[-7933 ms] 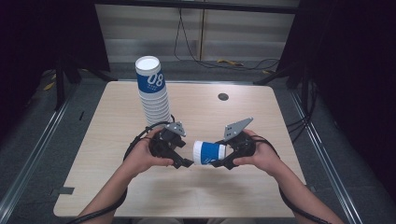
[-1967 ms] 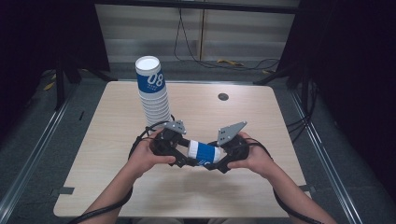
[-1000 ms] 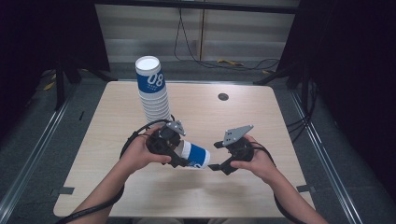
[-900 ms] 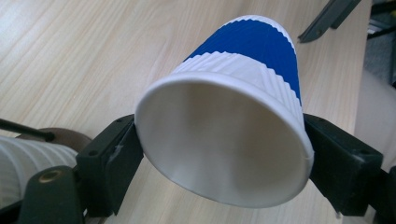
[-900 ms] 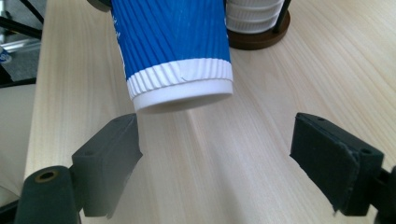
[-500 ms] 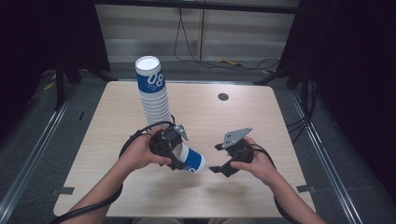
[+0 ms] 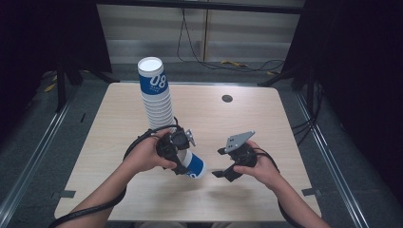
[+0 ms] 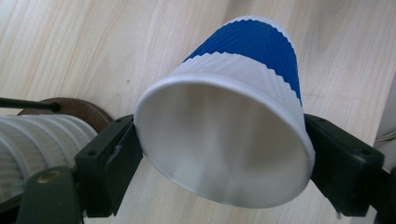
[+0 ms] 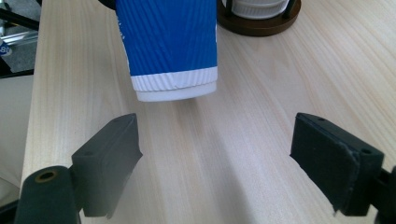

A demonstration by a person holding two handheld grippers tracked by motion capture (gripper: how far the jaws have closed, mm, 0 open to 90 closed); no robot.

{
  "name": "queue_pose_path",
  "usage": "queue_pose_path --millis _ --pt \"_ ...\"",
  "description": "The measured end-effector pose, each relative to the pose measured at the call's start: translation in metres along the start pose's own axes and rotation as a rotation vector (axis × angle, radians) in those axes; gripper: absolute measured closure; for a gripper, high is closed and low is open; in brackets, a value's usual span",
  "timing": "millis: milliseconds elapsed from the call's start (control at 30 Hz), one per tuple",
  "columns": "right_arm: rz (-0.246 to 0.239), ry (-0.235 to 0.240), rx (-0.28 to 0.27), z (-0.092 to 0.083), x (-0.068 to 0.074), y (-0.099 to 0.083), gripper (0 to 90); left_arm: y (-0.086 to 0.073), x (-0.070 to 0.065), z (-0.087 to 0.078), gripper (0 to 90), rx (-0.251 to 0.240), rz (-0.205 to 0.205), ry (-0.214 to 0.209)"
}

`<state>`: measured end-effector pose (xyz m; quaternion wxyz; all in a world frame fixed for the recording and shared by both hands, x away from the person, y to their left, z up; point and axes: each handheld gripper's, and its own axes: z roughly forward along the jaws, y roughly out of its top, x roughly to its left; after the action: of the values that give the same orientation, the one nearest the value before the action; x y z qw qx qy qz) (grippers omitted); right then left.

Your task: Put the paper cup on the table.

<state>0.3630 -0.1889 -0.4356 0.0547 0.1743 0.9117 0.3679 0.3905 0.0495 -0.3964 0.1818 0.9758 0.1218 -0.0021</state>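
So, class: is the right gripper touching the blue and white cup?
Apart. In the right gripper view, the right gripper stands open, and bare table shows between its jaws and the cup, whose base ends above them.

Both grippers are black: the left gripper (image 7: 178, 156) trails a black cable; the right gripper (image 7: 227, 166) carries a grey three-cornered plate (image 7: 240, 139).

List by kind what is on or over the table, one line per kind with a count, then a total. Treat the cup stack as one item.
Stack of cups: 1
Single blue-and-white cup: 1
Hand-held grippers, left gripper and right gripper: 2
Dark round disc on the table: 1
Total: 5
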Motion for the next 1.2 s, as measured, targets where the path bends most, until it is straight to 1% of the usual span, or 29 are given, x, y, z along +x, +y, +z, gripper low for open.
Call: queue_pose_path --millis 33,100,133,233,267,300,367,400,533,600,667,700,733,767,800,867,900,933,967,1000,1067,1100,1200 --pt "0.000 0.002 -0.001 0.001 0.000 -0.001 14.9 0.001 0.001 0.000 16.5 0.008 0.024 0.002" --pt "-0.003 -0.003 0.004 0.001 0.000 -0.001 14.9 0.001 0.000 0.001 16.4 0.008 0.021 0.009" --pt "-0.001 -0.001 0.004 0.002 0.000 -0.002 14.9 0.001 0.000 0.002 16.4 0.012 0.011 0.011" --pt "0.003 0.001 0.004 0.002 0.000 -0.002 14.9 0.002 0.001 0.002 16.3 0.036 0.015 0.004" --pt "0.002 0.001 0.005 0.002 0.000 -0.003 14.9 0.002 0.001 0.003 16.3 0.039 0.027 0.003" --pt "0.008 0.000 0.003 0.001 0.000 -0.004 14.9 0.002 0.000 0.003 16.3 0.036 0.013 0.004" --pt "0.008 -0.003 0.010 0.001 -0.001 -0.006 14.9 0.003 0.000 0.002 16.3 0.053 0.020 0.004" --pt "0.008 -0.003 0.010 0.001 -0.001 -0.006 14.9 0.003 0.000 0.001 16.3 0.053 0.023 0.009" --pt "0.014 -0.002 0.009 0.000 -0.001 -0.008 14.9 0.004 0.000 0.000 16.2 0.073 0.022 0.015" --pt "0.013 -0.004 0.009 0.000 -0.001 -0.009 14.9 0.004 0.001 0.000 16.1 0.093 0.032 0.015" --pt "0.016 -0.004 0.007 0.000 -0.001 -0.009 14.9 0.005 0.001 0.000 16.1 0.098 0.032 0.019" --pt "0.017 -0.004 0.007 0.000 -0.001 -0.009 14.9 0.006 0.000 -0.001 16.1 0.114 0.040 0.017" --pt "0.015 -0.004 0.009 0.000 -0.001 -0.009 14.9 0.007 -0.001 0.000 16.1 0.117 0.041 0.023" --pt "0.015 -0.006 0.010 0.000 -0.001 -0.009 14.9 0.008 -0.001 -0.001 16.1 0.134 0.053 0.016" --pt "0.015 -0.003 0.010 0.000 -0.001 -0.009 14.9 0.008 -0.002 0.000 16.1 0.137 0.056 0.023" --pt "0.014 -0.003 0.006 0.001 -0.001 -0.010 14.9 0.010 -0.003 0.001 16.0 0.163 0.067 0.045" --pt "0.015 -0.002 0.007 0.001 -0.001 -0.010 14.9 0.010 -0.003 0.002 16.0 0.170 0.061 0.039" --pt "0.014 -0.001 0.009 0.001 0.000 -0.010 14.9 0.011 -0.003 0.003 16.0 0.174 0.063 0.046" --pt "0.015 -0.002 0.011 0.001 0.000 -0.010 14.9 0.011 -0.004 0.004 16.0 0.185 0.067 0.041" --pt "0.015 0.000 0.011 0.001 0.000 -0.010 14.9 0.012 -0.004 0.005 16.0 0.184 0.076 0.041" --pt "0.015 -0.002 0.011 0.001 0.000 -0.010 14.9 0.012 -0.006 0.006 16.0 0.195 0.074 0.044" --pt "0.014 0.000 0.009 0.001 0.000 -0.010 14.9 0.012 -0.006 0.006 15.9 0.204 0.080 0.043" --pt "0.021 -0.002 0.014 0.001 0.000 -0.010 14.9 0.012 -0.006 0.007 15.8 0.208 0.084 0.035"
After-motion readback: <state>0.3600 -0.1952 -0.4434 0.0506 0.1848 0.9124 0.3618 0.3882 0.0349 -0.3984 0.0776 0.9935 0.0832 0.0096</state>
